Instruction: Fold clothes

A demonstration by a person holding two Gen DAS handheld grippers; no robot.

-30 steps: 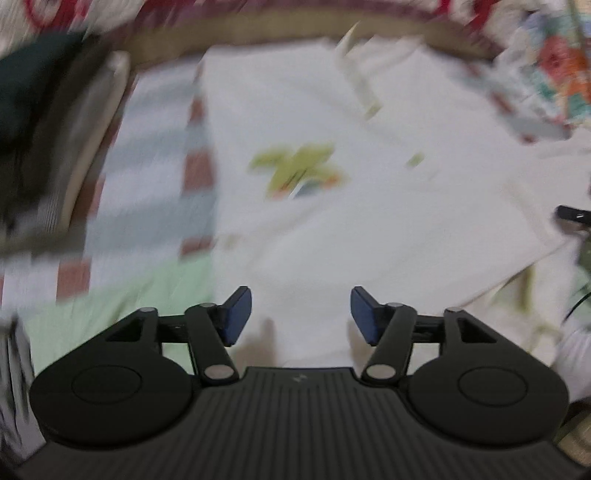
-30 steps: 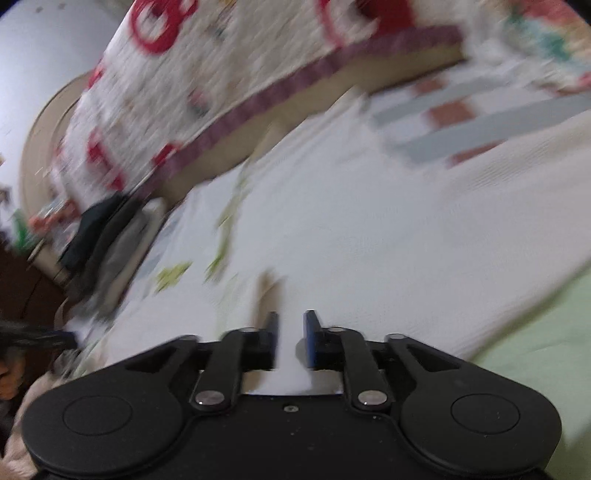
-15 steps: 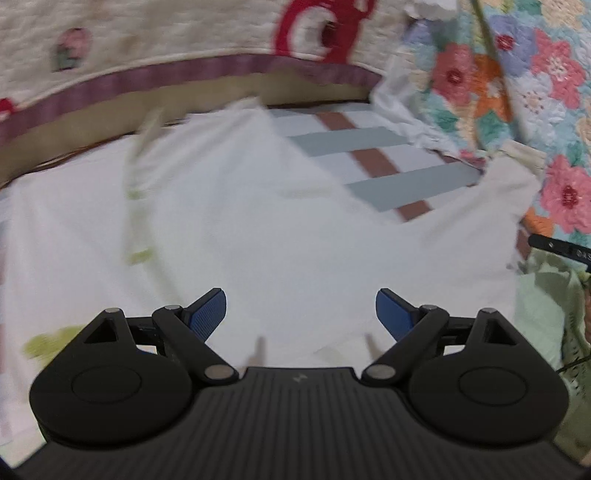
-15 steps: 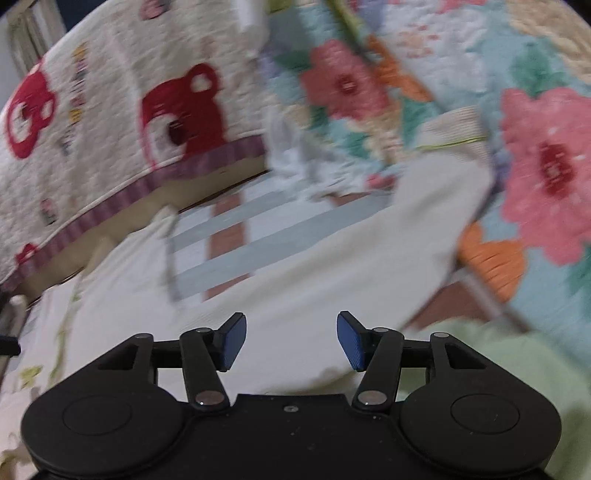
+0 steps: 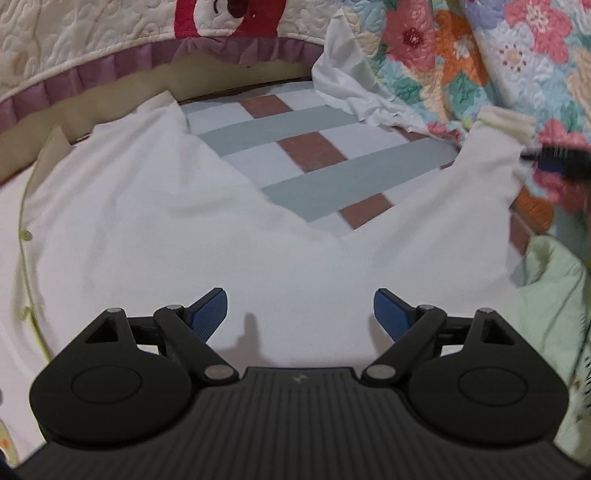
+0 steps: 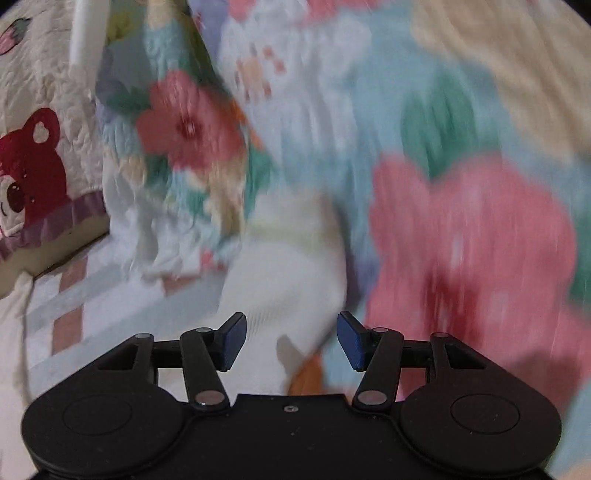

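**Both claws let go, sleeve is next**

Your left gripper [image 5: 300, 310] now has its jaws spread wide and empty over the white garment [image 5: 155, 229]; a second ago they stood narrower over the printed chest. Your right gripper [image 6: 291, 339] has also just been opening: it was nearly shut a second ago, now the jaws stand apart with the sleeve [image 6: 291, 280] lying between them, pads not pressing. Both views have swung from the garment's body toward the far right, so the last hold looks released and a sleeve fold looks next.

Count: one white garment spread on the checked sheet [image 5: 314, 155], body near and left, one sleeve reaching far right, its cuff [image 5: 506, 122] against the floral quilt [image 5: 461, 48]. One bear quilt [image 5: 110, 33] at far left. Two grippers, nothing held.
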